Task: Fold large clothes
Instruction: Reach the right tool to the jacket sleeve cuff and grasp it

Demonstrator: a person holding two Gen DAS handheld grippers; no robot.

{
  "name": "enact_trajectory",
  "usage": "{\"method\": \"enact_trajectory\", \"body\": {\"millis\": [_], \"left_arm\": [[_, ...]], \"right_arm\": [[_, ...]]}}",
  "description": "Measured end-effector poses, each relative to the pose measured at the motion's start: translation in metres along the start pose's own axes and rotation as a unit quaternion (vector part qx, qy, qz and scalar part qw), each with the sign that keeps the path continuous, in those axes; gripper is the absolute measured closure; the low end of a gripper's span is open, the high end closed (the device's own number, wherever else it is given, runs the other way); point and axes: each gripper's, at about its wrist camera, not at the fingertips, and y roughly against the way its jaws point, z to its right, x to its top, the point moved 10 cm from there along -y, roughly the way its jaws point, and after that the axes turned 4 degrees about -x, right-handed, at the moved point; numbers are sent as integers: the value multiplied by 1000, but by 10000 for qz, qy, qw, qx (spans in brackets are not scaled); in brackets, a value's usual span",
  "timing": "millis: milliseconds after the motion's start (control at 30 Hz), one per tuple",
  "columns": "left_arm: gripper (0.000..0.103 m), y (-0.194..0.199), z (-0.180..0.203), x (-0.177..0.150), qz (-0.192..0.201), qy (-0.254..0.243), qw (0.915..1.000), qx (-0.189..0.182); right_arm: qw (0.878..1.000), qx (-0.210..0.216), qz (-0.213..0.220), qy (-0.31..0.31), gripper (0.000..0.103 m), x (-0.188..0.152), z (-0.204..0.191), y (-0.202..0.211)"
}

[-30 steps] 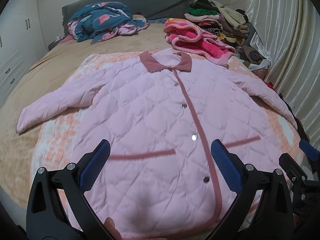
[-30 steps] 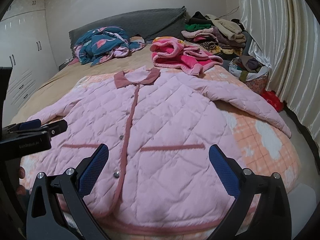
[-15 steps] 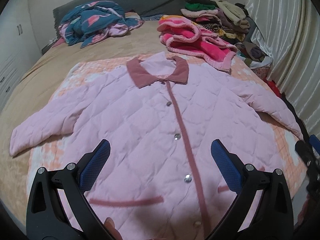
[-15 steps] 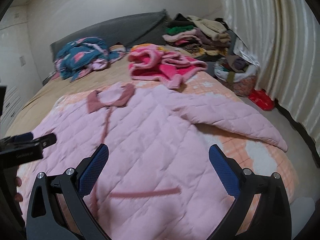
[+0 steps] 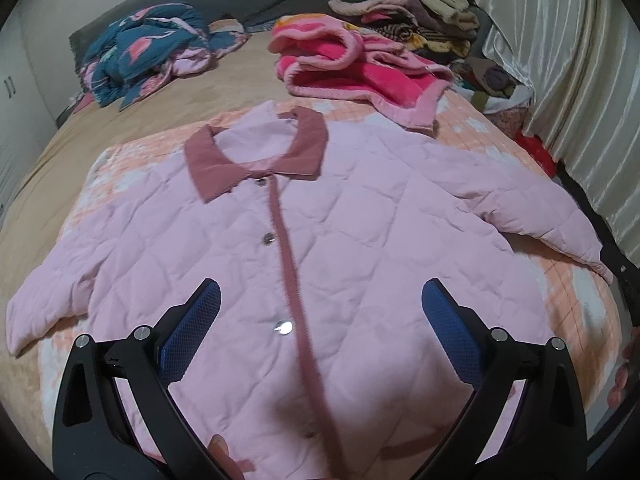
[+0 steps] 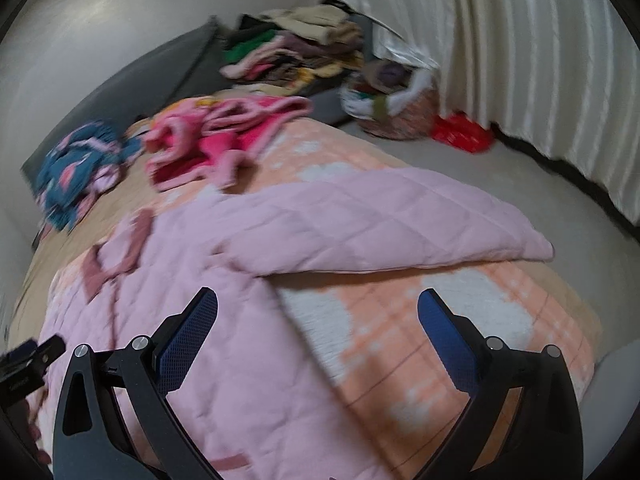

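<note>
Pink quilted jacket point(image 5: 360, 248) flat on orange-checked bed blanket point(image 6: 460, 320); pleated cream curtain point(image 6: 540, 48) alongside. Left gripper point(image 5: 320, 312) and right gripper point(image 6: 318, 316) fingers apart, empty.

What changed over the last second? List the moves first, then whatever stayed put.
The left gripper advanced up the pink quilted jacket from the hem toward its dusty-rose collar. The right gripper swung rightward toward the jacket's outstretched sleeve. Nothing was gripped or released. Both grippers stayed open; the jacket stayed flat and buttoned, and the bright pink fleece garment was unmoved.
</note>
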Motion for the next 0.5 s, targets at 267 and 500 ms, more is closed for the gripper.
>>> {"method": "enact_trajectory", "body": {"millis": [267,500], "left_arm": [[9,-36,36,-2,-193,-181,9996,11],[9,-60,45,-10,-392,-206,9990,69]], "right_arm": [[9938,-556,-322,-904,4,4,77,-50],[9795,-712,-599,-1789,4,1,125,-80]]}}
